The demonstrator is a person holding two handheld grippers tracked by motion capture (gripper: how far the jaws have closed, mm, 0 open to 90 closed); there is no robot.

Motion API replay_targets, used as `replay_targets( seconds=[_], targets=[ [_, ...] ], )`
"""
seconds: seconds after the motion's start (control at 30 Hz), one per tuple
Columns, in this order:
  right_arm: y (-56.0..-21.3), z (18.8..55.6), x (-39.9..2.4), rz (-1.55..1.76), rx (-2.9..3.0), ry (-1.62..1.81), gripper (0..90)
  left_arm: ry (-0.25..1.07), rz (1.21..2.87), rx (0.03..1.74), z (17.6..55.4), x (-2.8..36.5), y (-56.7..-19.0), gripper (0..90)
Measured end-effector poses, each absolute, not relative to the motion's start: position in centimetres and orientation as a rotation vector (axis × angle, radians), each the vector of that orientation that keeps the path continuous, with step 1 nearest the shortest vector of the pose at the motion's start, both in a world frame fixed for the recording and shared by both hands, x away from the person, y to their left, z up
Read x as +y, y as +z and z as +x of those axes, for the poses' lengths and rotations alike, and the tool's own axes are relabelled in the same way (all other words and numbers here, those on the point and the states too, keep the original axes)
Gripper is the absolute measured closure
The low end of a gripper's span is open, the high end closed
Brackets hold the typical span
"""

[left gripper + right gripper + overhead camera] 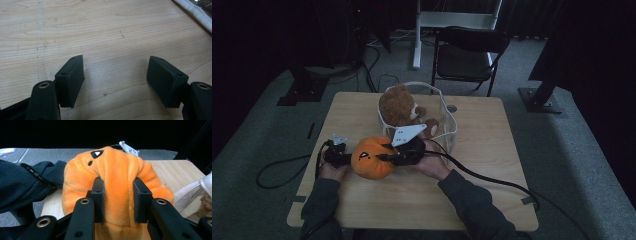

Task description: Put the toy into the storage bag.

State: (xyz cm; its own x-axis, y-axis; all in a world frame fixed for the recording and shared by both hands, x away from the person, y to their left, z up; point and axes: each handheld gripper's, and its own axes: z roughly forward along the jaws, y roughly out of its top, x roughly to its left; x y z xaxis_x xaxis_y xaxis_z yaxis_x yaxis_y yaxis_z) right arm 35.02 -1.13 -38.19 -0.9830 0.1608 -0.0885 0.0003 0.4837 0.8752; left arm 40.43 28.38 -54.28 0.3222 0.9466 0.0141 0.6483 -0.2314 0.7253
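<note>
So the grab looks done: the right gripper (pixel 118 200) pinches a fold of the plush pumpkin (pixel 115 177) between its jaws, just in front of the mesh basket (pixel 447 107) holding a teddy bear (pixel 398 106). Probably left is carrying the pumpkin over its rim, while the left gripper (pixel 115 82), beyond the pumpkin, gapes empty over the table (pixel 100 30).

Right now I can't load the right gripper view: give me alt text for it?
The right gripper is shut on an orange plush pumpkin, its two black jaws pinching a fold of the fabric. A dark sleeve lies at the left, the wooden table at the right, and a black-and-white eye mark shows on top of the pumpkin.
</note>
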Motion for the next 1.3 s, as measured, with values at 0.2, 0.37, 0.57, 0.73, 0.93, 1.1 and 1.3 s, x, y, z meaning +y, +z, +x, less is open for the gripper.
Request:
replay_targets(
  seconds=[0.2,0.37,0.57,0.73,0.93,1.1,1.3],
  targets=[
    [-37.7,35.0,-1.2,0.138,2.556,1.519,67.9,0.617,1.972,1.403,40.4,28.4,-54.3,30.6],
    [-37.3,35.0,-1.2,0.134,2.546,1.528,67.9,0.617,1.971,1.403,40.4,28.4,-54.3,30.6],
    [-36.8,35.0,-1.2,0.123,2.537,1.531,67.9,0.617,1.972,1.403,40.4,28.4,-54.3,30.6],
    [-36.4,35.1,-1.2,0.127,2.527,1.544,67.9,0.617,1.972,1.402,40.4,28.4,-54.3,30.6],
    [-36.1,35.2,-1.2,0.127,2.521,1.543,68.0,0.618,1.97,1.403,40.4,28.4,-54.3,30.6],
    [-35.8,35.3,-1.2,0.123,2.511,1.545,68.0,0.617,1.973,1.402,40.4,28.4,-54.3,30.6],
    [-35.5,35.6,-1.1,0.129,2.502,1.548,68.0,0.618,1.974,1.402,40.4,28.4,-54.3,30.6]
  ],
)
